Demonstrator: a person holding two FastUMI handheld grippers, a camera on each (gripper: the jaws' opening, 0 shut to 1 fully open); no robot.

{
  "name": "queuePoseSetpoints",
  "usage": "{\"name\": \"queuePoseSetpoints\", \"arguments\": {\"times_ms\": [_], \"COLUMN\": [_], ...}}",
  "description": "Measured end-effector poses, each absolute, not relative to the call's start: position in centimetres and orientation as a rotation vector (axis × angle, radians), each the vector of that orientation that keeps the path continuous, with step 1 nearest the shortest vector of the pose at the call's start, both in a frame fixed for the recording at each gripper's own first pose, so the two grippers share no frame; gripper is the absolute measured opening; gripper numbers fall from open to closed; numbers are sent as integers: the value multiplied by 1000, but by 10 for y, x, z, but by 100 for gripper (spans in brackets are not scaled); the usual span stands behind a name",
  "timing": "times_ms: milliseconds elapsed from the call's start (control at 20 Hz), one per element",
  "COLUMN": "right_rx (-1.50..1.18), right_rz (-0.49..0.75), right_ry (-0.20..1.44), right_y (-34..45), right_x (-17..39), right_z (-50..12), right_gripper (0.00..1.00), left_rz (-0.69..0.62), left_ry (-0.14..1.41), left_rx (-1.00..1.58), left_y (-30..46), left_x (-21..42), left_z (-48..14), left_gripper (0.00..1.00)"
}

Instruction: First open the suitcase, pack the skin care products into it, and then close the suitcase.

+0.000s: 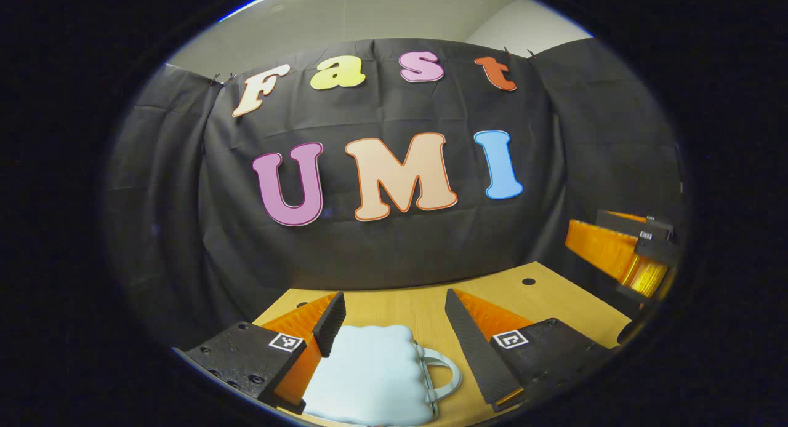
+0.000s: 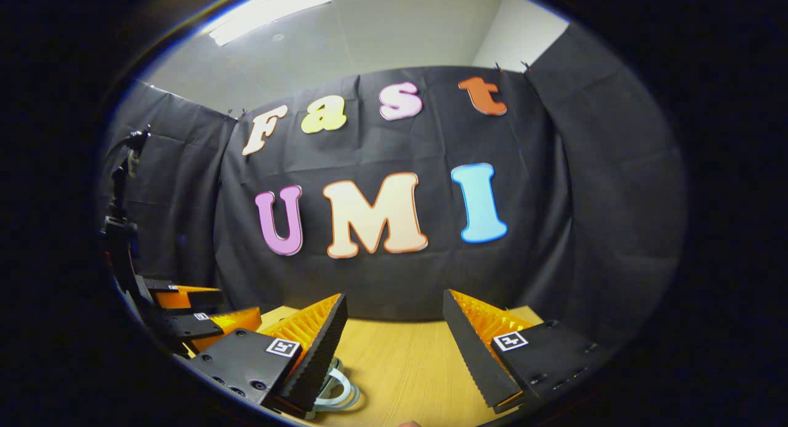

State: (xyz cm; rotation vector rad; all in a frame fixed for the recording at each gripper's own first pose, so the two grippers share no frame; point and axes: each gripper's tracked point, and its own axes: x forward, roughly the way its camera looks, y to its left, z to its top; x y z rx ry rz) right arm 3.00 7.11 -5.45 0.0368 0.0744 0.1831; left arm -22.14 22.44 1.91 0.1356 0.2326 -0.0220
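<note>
Suitcase [image 1: 369, 378]: closed (handle [image 1: 444, 373] facing right), near on table [image 1: 554, 301]
Left gripper [image 1: 394, 328]: fingers apart above it
Right gripper [image 2: 394, 335]: apart too
Risk: your grab could slide the case

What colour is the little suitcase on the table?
Pale blue, with a puffy, cloud-like edge. The suitcase shows best in the left gripper view.

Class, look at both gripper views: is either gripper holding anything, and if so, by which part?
Nothing is held. The left gripper is open above the pale blue suitcase; the right gripper is open over the table.
</note>
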Motion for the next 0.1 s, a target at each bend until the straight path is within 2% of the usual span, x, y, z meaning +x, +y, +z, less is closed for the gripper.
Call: {"name": "queuePoseSetpoints", "arguments": {"times_ms": [100], "right_rx": [1], "right_rz": [181], "right_ry": [29], "right_y": [82], "right_x": [24], "right_z": [-40], "right_gripper": [98], "left_rz": [-25], "left_ry": [242], "left_rx": [120], "left_y": [233], "left_x": [-223], "left_z": [17], "left_gripper": [96]}}
